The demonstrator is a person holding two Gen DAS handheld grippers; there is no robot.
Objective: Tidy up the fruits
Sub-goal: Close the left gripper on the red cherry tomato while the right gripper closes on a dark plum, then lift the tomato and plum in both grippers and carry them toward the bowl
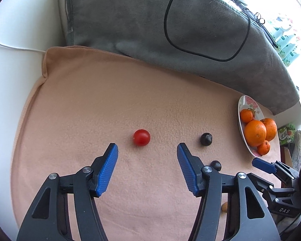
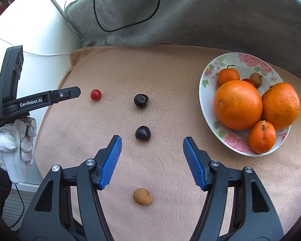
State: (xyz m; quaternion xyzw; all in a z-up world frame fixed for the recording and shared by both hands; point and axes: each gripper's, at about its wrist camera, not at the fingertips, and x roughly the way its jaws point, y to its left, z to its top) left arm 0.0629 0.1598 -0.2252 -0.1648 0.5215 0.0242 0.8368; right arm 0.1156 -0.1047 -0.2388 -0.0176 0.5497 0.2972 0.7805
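Both grippers are empty with jaws parted, nothing between the pads

Left gripper (image 1: 147, 148) hangs just short of the cherry tomato (image 1: 141, 137), which lies on the peach blanket (image 1: 80, 104) slightly beyond the tips and left of centre. Right gripper (image 2: 152, 141) sits just short of the near dark cherry (image 2: 142, 133), a bit left of its centreline; the far dark cherry (image 2: 141, 101) lies beyond it, and a tan longan-like fruit (image 2: 142, 196) lies under the jaws, nearer the camera

The floral plate (image 2: 207, 76) at right already holds the oranges (image 2: 237, 104) and mandarins, so I'd guess the loose fruit goes there

How I'd do the pick:
- nudge each gripper left so the fruit sits centred between the pads
- come down until the pads straddle the widest part, tips just clear of the cloth
- close slow and light; tomato and cherries are soft and round, they'll roll or squirt out if pinched off-centre, and the blanket gives under them
- lift straight up before swinging to the plate, set down in a gap, don't drop onto the pile
- keep the two grippers apart, they're working close

Readable text: "GenRobot.AI" and "Data Acquisition System" on the left gripper body, "DAS" on the right gripper body in the left view. A green package (image 1: 287, 133) at the right edge has Chinese print, too small to read reliably
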